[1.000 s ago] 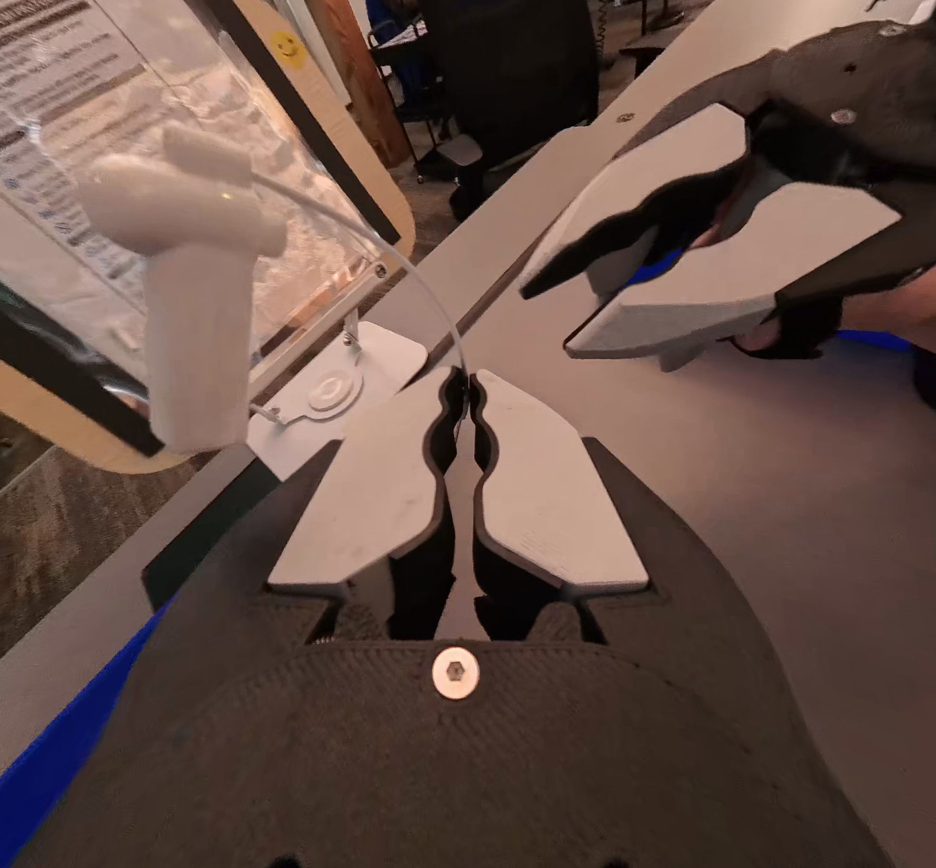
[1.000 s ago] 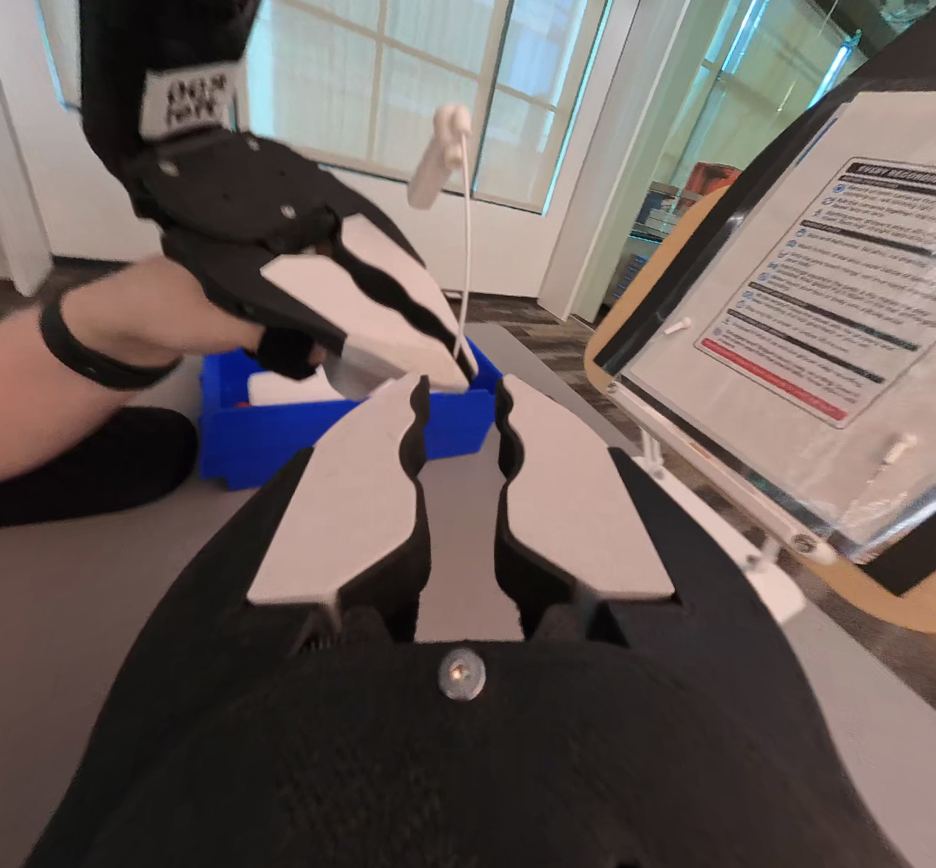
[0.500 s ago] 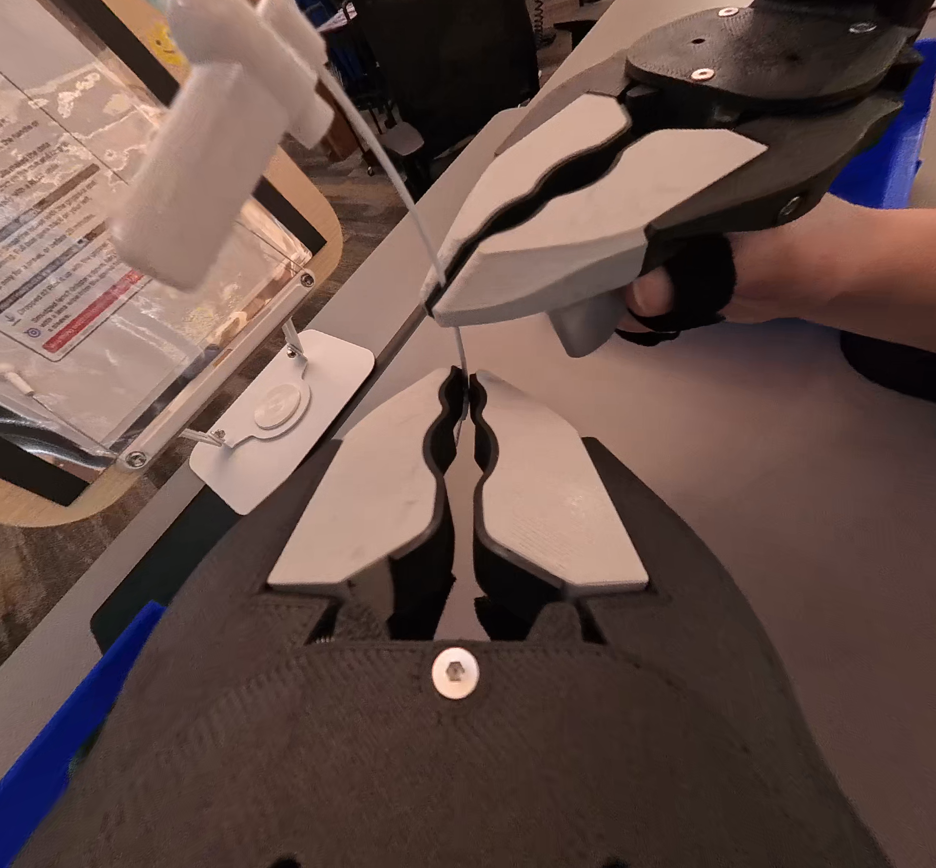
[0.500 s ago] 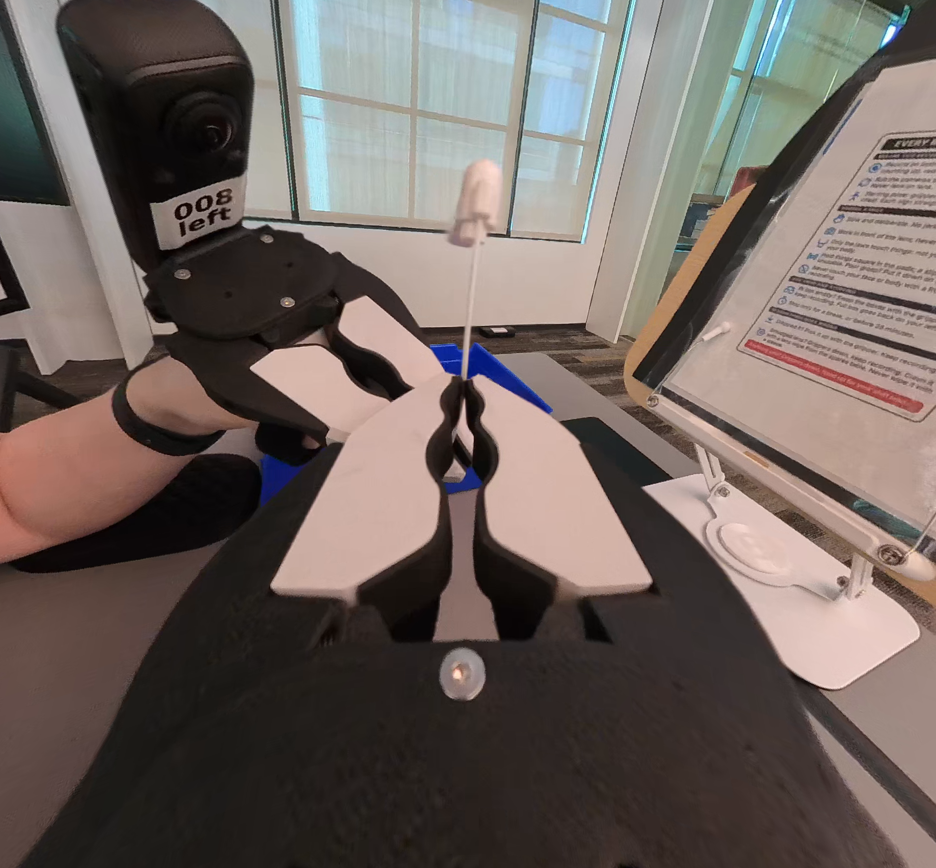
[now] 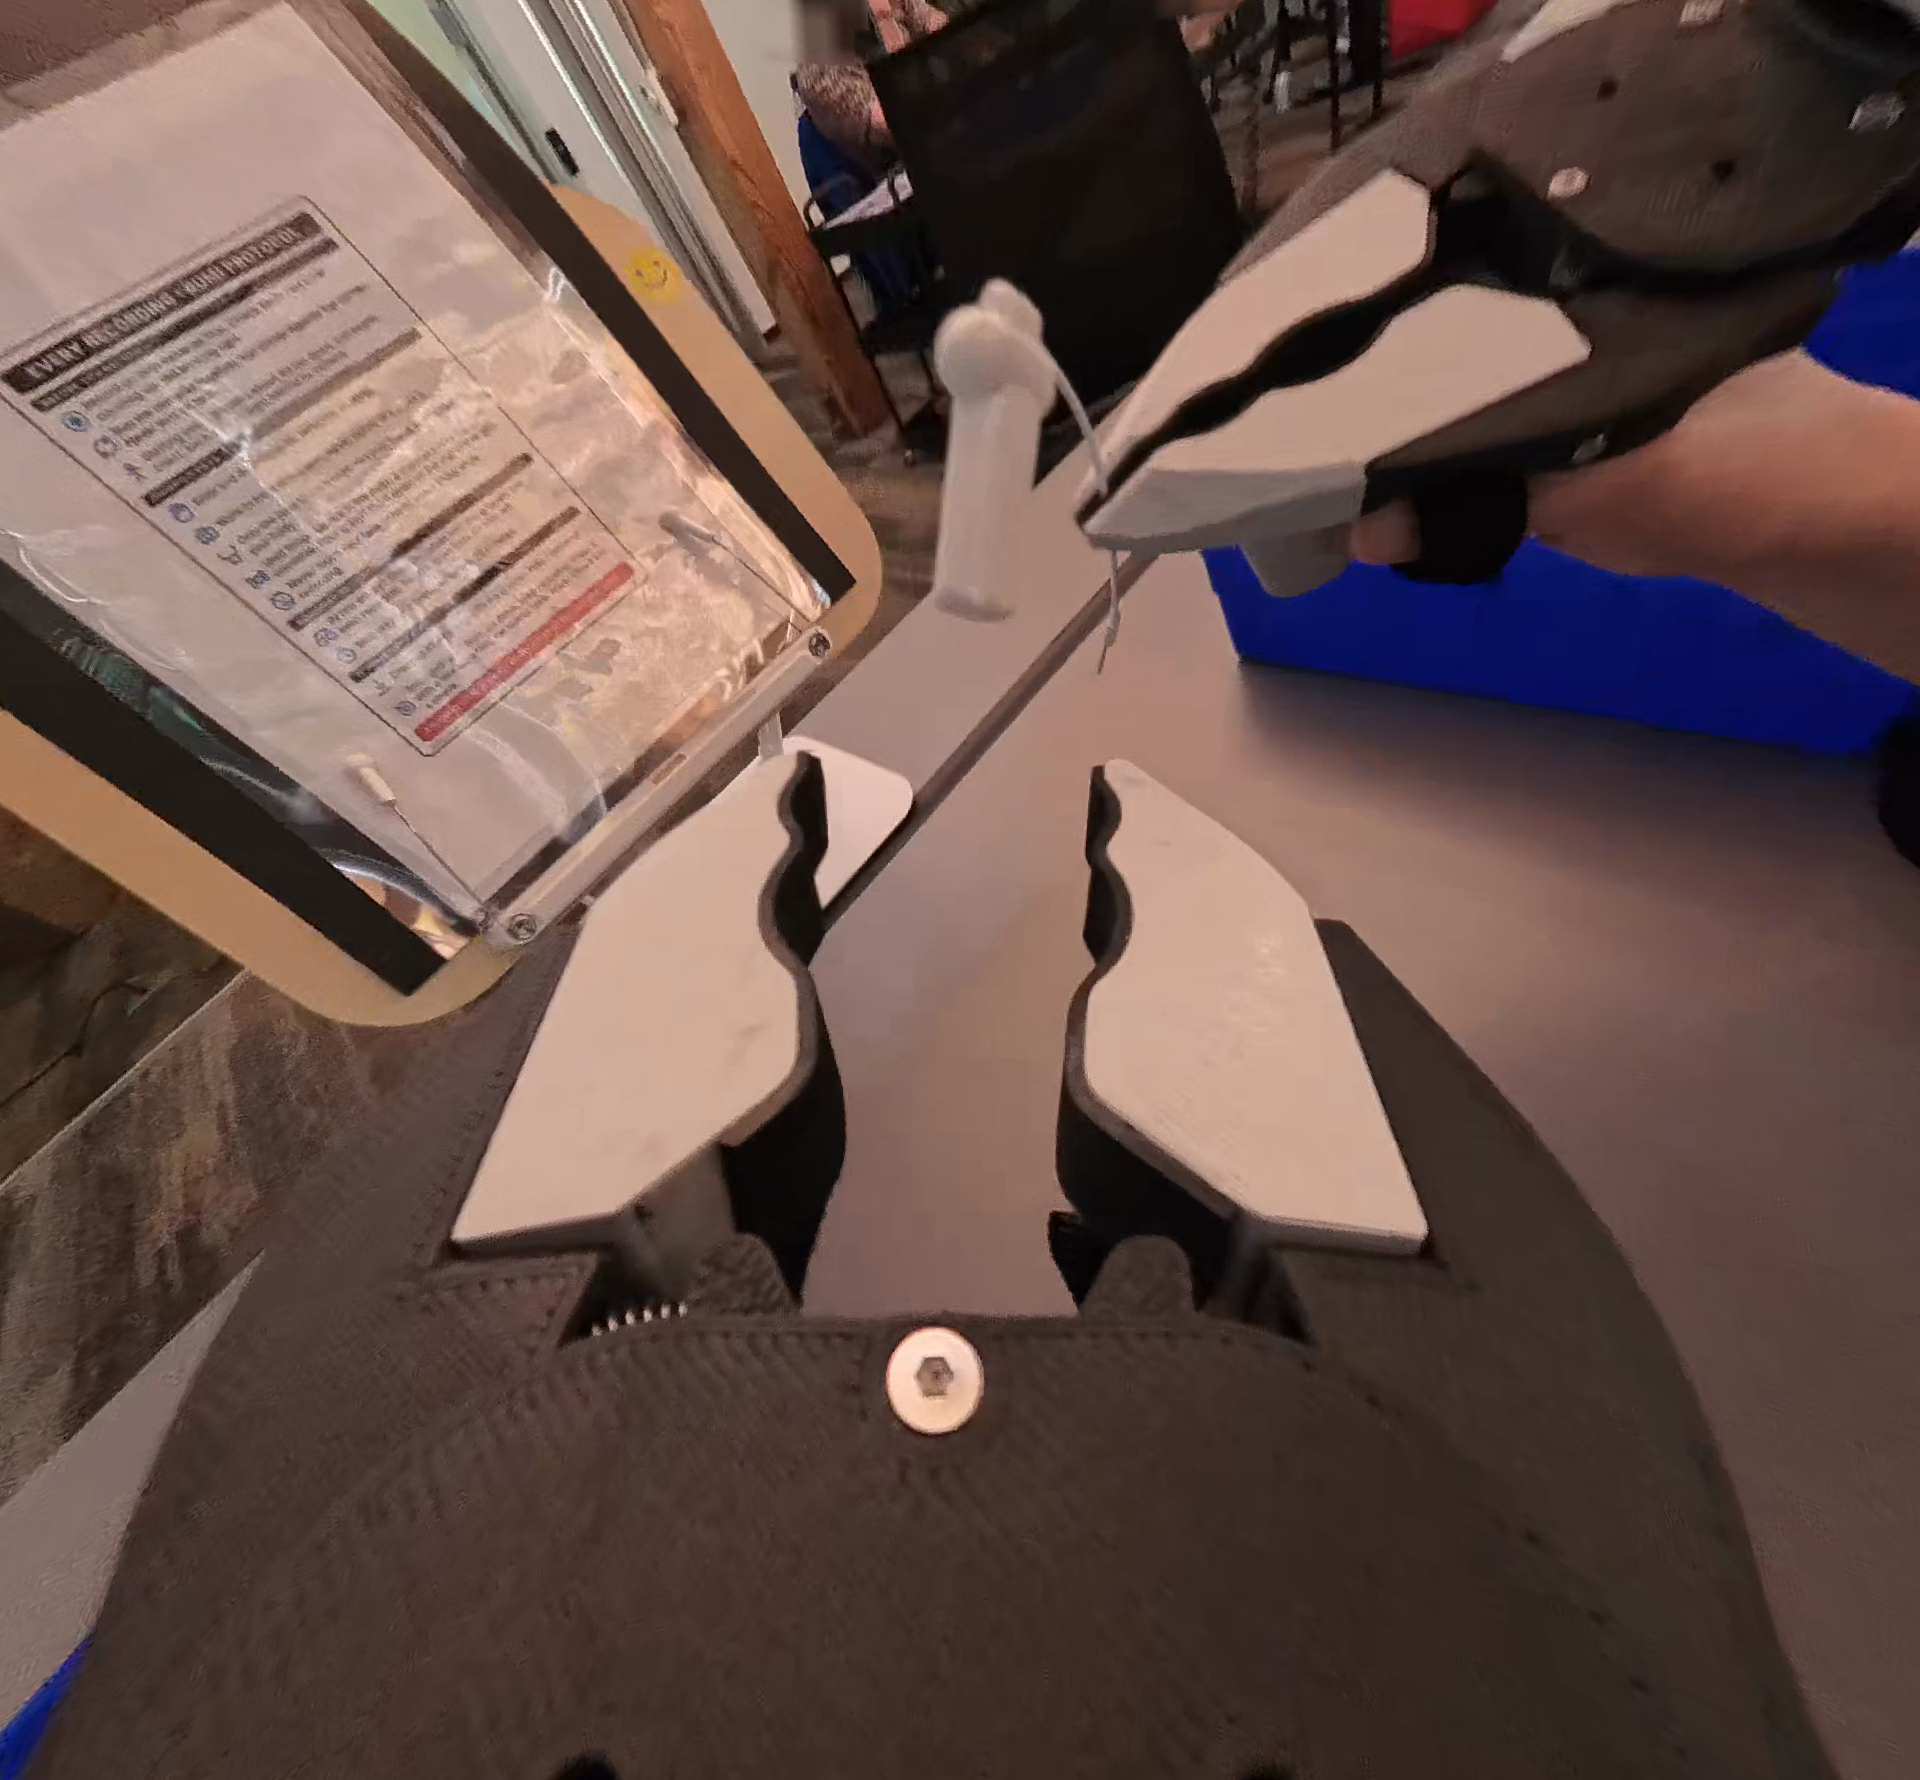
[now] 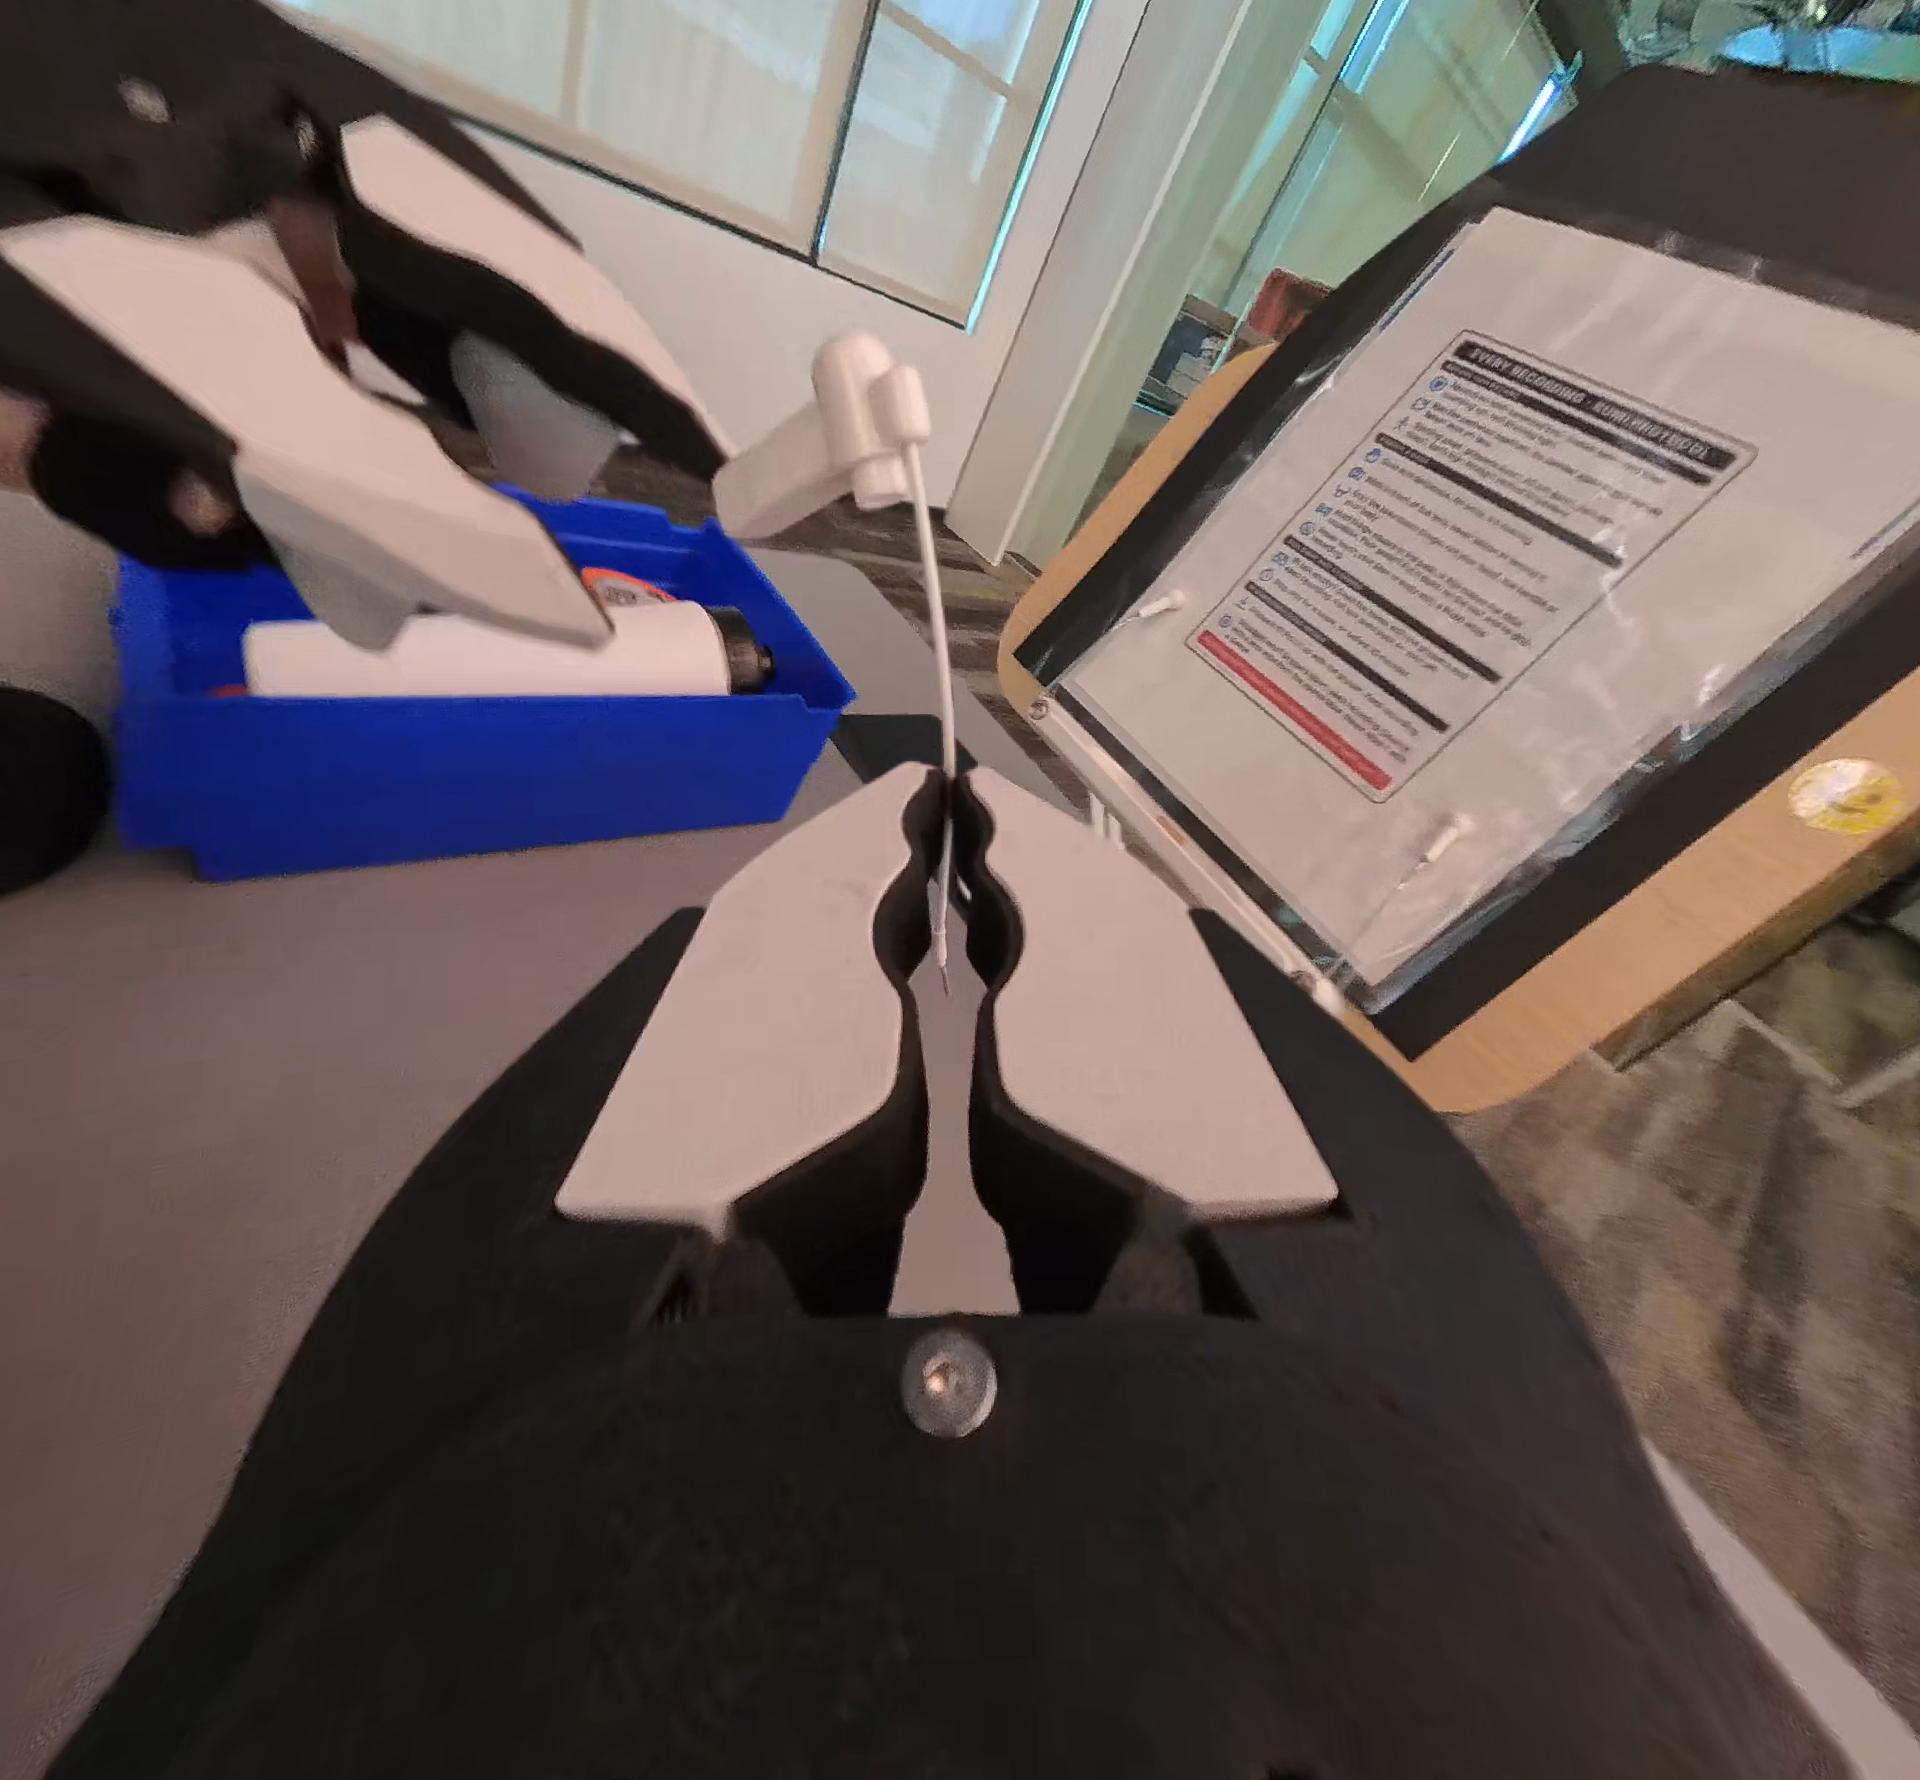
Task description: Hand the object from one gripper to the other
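The object is a white plastic piece (image 6: 821, 463) on a thin white cord (image 6: 938, 629). My right gripper (image 6: 948, 788) is shut on the cord, with the white piece hanging in the air beyond its tips. In the left wrist view the right gripper (image 5: 1096, 509) holds the cord (image 5: 1081, 426) and the white piece (image 5: 977, 473) dangles to its left. My left gripper (image 5: 945, 785) is open and empty, below and in front of the right one. It also shows in the right wrist view (image 6: 582, 624) at the left, apart from the cord.
A blue bin (image 6: 447, 774) with a white cylinder (image 6: 488, 655) stands on the grey table (image 5: 1455, 951). A clear sign holder with a printed sheet (image 5: 312, 525) stands on a white base at the table's edge. A black chair (image 5: 1049, 203) is beyond. Left tips to right tips: about 7 cm.
My left gripper has opened and let go of the cord and drawn back. My right gripper stays shut on the cord and now carries the white piece alone, lifted away.
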`<state>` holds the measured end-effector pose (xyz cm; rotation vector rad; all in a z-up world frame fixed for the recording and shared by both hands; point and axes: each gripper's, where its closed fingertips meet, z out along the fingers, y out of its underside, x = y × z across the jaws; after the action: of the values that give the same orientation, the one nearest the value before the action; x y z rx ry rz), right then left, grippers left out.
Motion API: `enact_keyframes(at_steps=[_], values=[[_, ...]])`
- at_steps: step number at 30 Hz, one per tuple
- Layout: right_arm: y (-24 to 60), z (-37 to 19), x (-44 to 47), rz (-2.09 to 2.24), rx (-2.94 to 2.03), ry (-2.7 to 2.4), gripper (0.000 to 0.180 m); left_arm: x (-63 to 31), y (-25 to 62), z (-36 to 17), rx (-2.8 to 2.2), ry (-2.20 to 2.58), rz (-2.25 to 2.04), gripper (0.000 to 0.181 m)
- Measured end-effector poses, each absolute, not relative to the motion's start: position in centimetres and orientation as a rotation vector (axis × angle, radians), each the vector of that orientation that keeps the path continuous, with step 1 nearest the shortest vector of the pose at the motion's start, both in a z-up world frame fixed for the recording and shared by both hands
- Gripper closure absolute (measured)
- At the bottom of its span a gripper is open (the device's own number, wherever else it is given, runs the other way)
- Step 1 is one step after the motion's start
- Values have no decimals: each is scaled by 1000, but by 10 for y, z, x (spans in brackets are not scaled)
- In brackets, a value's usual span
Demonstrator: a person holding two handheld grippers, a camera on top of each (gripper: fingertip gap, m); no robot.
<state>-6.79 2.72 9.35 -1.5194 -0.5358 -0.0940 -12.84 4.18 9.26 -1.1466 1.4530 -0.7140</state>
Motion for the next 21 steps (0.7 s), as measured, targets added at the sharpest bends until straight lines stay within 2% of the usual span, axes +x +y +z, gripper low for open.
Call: enact_keyframes(at_steps=[1, 6, 10, 17, 21], values=[[27, 93, -68, -134, -1526, -551, 178, -131, 41, 98, -1142, 1440, -744, 133], [28, 83, -84, -353, -1552, -711, 177, -134, 23, 108, -1110, 1452, -869, 130], [29, 70, -100, -628, -1521, -904, 177, -131, 19, 94, -1094, 1528, -743, 129], [29, 57, -124, -957, -1343, -1162, 177, -127, 21, 52, -1166, 1711, -523, 156], [31, 55, -126, -1085, -1267, -1218, 177, -127, 20, 41, -1183, 1769, -509, 176]])
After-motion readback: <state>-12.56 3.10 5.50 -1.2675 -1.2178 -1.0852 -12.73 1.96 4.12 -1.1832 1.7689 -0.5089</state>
